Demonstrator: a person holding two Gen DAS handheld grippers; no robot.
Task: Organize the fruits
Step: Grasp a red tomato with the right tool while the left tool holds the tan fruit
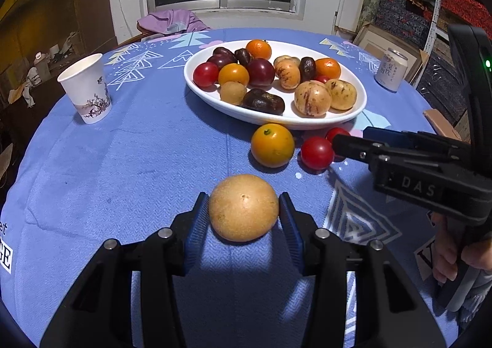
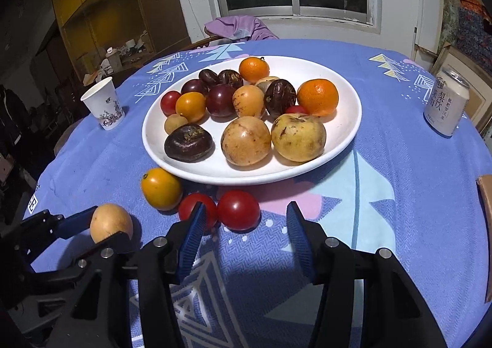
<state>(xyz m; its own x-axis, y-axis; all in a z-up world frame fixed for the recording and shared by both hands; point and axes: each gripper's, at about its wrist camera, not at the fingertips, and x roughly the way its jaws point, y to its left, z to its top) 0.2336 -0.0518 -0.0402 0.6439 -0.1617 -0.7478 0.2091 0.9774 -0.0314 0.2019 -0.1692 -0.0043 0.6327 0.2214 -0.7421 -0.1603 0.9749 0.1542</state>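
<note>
My left gripper [image 1: 243, 212] pinches the tan round fruit [image 1: 243, 208]; my right gripper [image 2: 244, 225] stands spread short of two red tomatoes [image 2: 238, 209]. Closing off-centre could roll them apart, away from the white plate [image 2: 347, 132].

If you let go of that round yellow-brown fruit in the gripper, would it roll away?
Probably a bit. The yellow-brown fruit looks round and smooth, and the blue tablecloth lies flat, so a nudge could set it rolling. Its skin looks firm, so the left gripper likely won't dent it.
</note>
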